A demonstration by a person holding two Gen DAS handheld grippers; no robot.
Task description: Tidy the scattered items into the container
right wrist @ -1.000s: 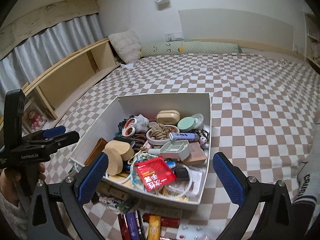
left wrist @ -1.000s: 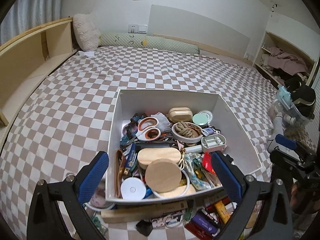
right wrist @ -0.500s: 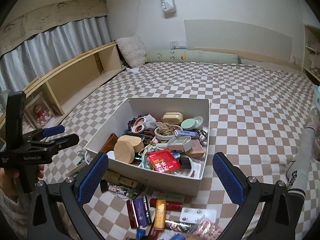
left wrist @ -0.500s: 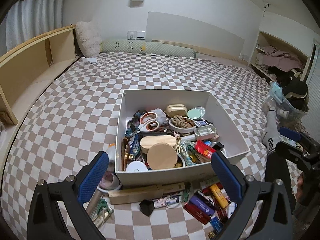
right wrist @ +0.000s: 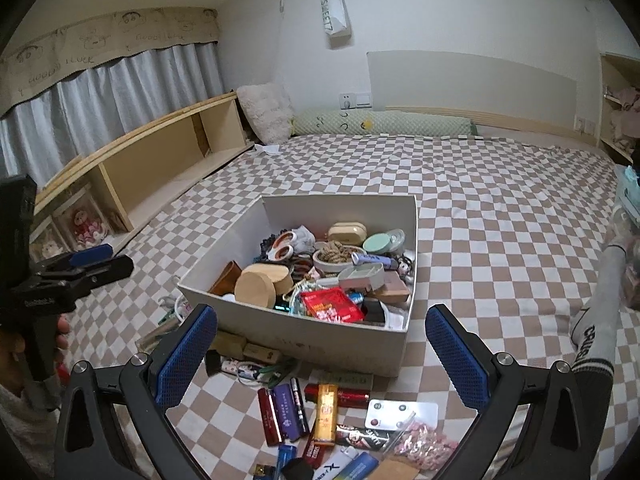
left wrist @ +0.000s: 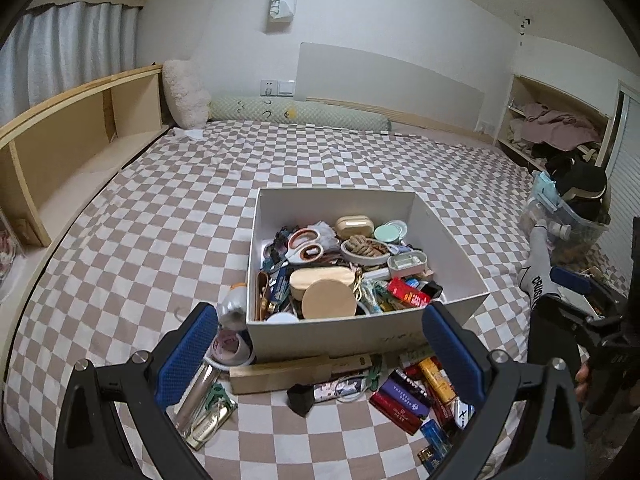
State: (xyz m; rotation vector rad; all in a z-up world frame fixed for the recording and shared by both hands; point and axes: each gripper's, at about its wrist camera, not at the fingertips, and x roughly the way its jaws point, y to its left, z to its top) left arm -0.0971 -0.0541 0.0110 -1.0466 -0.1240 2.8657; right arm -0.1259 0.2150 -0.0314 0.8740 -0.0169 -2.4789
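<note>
Checkered bedding (left wrist: 168, 216) covers the bed, where we see one white box (left wrist: 360, 330) heaped with small things, and more loose ones lying on the bed against its near wall. Both our tools, left tool (left wrist: 320, 354) and right tool (right wrist: 322, 354), gape wide and hold nothing. One bag (right wrist: 335, 10) on the wall reads "SWEET".

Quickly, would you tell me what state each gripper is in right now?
Left gripper: open, holding nothing.
Right gripper: open, holding nothing.
</note>
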